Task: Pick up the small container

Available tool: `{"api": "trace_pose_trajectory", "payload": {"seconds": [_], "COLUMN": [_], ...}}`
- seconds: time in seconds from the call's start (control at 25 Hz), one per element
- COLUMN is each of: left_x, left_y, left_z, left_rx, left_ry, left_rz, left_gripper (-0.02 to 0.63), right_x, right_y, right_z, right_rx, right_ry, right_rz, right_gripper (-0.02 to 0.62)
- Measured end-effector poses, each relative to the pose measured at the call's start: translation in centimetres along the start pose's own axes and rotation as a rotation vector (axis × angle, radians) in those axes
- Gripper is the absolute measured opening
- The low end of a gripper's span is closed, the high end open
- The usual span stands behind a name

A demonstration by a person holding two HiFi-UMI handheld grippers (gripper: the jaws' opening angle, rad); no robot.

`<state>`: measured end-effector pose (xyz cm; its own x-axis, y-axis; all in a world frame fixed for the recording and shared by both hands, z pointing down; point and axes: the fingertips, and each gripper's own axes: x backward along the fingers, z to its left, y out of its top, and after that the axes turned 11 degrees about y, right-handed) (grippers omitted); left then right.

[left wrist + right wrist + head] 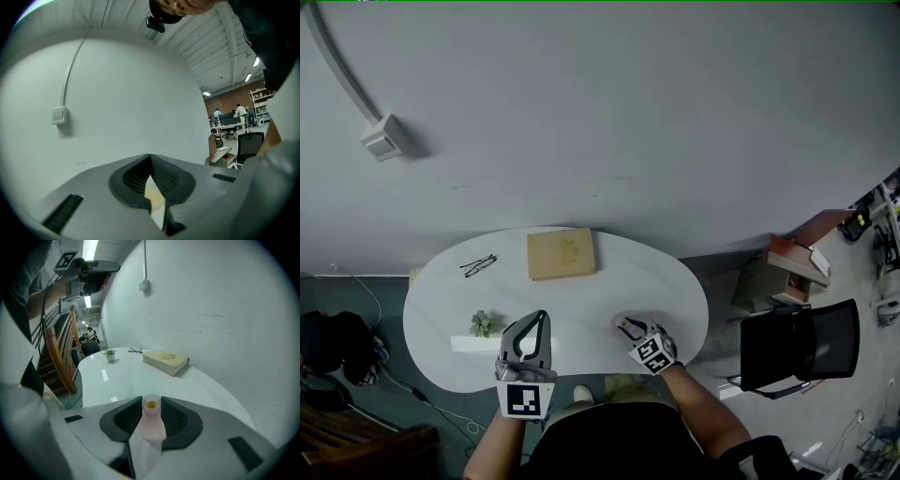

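head camera high above table [609,281]; others low, forward

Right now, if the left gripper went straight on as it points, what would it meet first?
Probably the tan book, ahead of the left gripper on the white table; its tilt is unclear.

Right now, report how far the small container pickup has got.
Done: the right gripper is at the small container, which stands between its jaws. In hand: the pads look pressed on it. Left: lifting it, as it appears to sit on the white table. The left gripper is shut, idle.
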<state>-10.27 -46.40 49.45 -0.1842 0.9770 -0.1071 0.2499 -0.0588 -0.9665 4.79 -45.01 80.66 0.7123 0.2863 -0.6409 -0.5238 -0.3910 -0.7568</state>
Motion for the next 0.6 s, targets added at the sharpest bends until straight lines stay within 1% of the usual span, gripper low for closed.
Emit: {"api": "trace_pose_trajectory", "payload": {"seconds": [0.32, 0.44, 0.6], "left_x": [0.6, 1.0, 1.6], "left_y": [0.0, 0.3, 0.8], "left_z": [0.4, 0.2, 0.4], "left_rx": [-0.003, -0.003, -0.009], "left_ry": [0.007, -0.002, -0.010], "left_rz": [-0.012, -0.010, -0.027], "left_gripper": [0.005, 0.005, 0.005], "right_x": [0.0, 0.5, 1.6], "right_y": [-0.2, -0.4, 0.2], "right_z": [0.2, 1.0, 2.0], "right_rx": [0.012, 0.018, 0.020], "right_ry": [-0.004, 0.006, 0.011], "right_rz": [0.026, 0.049, 0.039], "right_gripper": [0.132, 0.132, 0.132]}}
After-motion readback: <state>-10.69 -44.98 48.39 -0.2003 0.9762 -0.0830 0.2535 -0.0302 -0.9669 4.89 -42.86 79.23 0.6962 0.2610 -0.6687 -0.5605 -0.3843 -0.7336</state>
